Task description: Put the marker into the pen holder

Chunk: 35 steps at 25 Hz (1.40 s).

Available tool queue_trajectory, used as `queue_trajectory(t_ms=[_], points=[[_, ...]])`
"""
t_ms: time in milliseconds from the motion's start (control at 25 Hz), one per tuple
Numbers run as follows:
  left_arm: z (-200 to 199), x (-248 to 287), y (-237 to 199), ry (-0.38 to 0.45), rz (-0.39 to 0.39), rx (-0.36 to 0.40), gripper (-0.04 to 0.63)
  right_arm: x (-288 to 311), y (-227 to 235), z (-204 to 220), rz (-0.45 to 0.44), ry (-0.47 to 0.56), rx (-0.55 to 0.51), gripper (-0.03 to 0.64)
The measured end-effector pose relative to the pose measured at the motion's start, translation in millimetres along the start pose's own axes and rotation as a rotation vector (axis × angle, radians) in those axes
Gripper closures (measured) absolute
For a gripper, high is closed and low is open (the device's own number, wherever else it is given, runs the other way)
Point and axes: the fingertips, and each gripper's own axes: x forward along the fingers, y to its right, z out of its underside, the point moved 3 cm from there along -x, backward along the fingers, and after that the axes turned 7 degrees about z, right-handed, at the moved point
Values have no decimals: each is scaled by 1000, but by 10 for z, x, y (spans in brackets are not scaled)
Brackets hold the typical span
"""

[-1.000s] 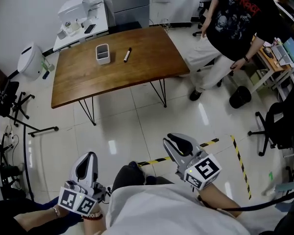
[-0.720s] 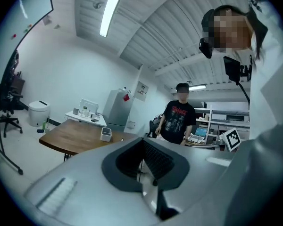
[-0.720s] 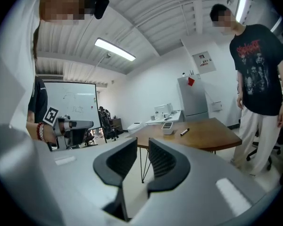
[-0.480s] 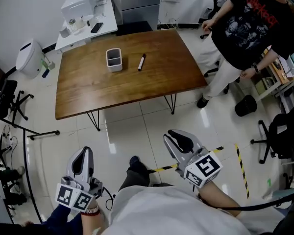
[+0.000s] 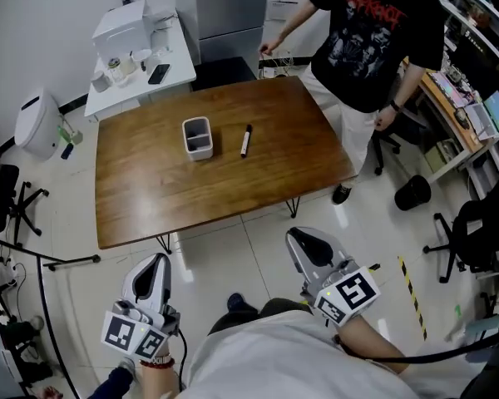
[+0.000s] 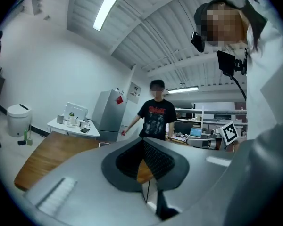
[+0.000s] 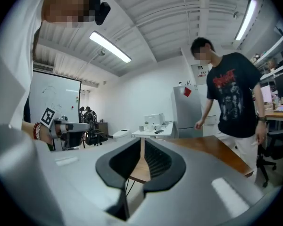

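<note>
On the table (image 5: pixel 150 198) in the upper middle, the marker (image 5: pixel 245 140) lay just right of the holder (image 5: pixel 197 137), far from the clenched, empty left claw (image 5: pixel 155 266) and the right claw (image 5: pixel 304 241), just closed on nothing; reopening it over the marker's middle seemed wise.

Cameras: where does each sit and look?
Head view: on the person's head, looking steeply down at the brown wooden table, white pen holder, black marker; shows the left gripper, right gripper, white shirt.
Left gripper view: on the left gripper, looking level along shut jaws towards the table; white shirt at right.
Right gripper view: on the right gripper, along jaws just closed on nothing; own left wrist at left.
Shared: both gripper views show the standing person in a black T-shirt, grey fridge.
</note>
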Motion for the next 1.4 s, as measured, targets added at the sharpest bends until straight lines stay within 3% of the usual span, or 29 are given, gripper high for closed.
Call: queue_trajectory(t_ms=[80, 480, 600, 840, 1040, 1160, 1400], points=[[-17, 121, -130, 0, 9, 10, 618, 115, 62, 38, 20, -10, -3, 592], [-28, 649, -826, 21, -124, -13, 618, 1072, 670, 208, 14, -88, 95, 545], [-164, 924, -948, 34, -141, 9, 618, 1461, 908, 150, -18, -94, 134, 531], [-381, 1473, -1254, 70, -173, 22, 618, 2230, 1271, 30, -114, -133, 102, 518], [-385, 1712, -1408, 62, -219, 20, 618, 2703, 1525, 341, -139, -238, 140, 475], [-363, 1737, -1493, 63, -261, 6, 618, 2977, 1675, 670, -110, -324, 163, 457], [-387, 1708, -1676, 45, -299, -8, 618, 3599, 1847, 1423, 53, -501, 139, 440]])
